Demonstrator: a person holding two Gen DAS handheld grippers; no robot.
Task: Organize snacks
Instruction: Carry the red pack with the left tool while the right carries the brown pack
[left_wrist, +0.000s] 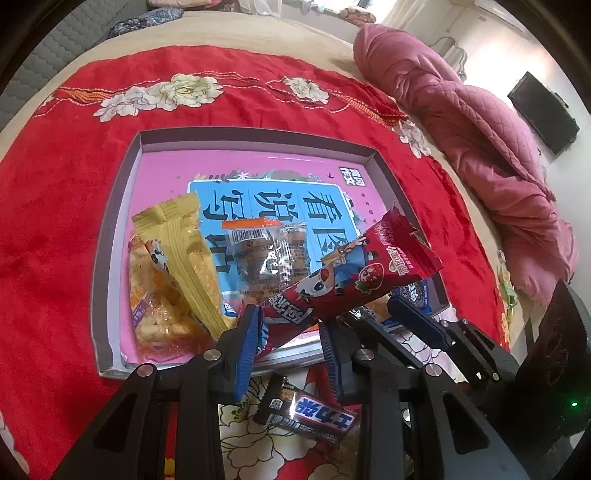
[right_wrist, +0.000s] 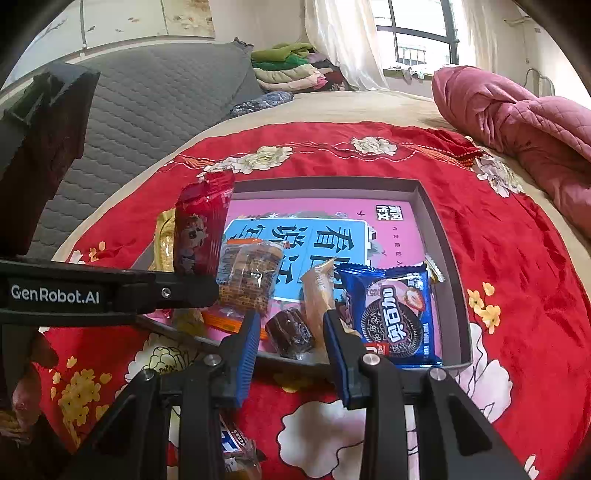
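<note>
A shallow grey tray (left_wrist: 255, 131) lined with a pink and blue book cover lies on the red floral blanket (left_wrist: 55, 221). My left gripper (left_wrist: 290, 343) is shut on the lower end of a red strawberry snack packet (left_wrist: 351, 277), which juts up over the tray's near edge. In the right wrist view the same red packet (right_wrist: 203, 229) stands upright in that gripper. My right gripper (right_wrist: 291, 343) is closed around a wrapped brown chocolate cake (right_wrist: 290, 332) at the tray's near wall, with a beige packet (right_wrist: 317, 291) against its right finger.
In the tray lie a yellow packet (left_wrist: 184, 251), a clear biscuit packet (left_wrist: 269, 254) and a blue cookie packet (right_wrist: 395, 317). A dark chocolate bar (left_wrist: 310, 410) rests on the blanket below my left gripper. A pink quilt (left_wrist: 461, 129) is bunched at the right, and a grey headboard (right_wrist: 147, 110) stands behind.
</note>
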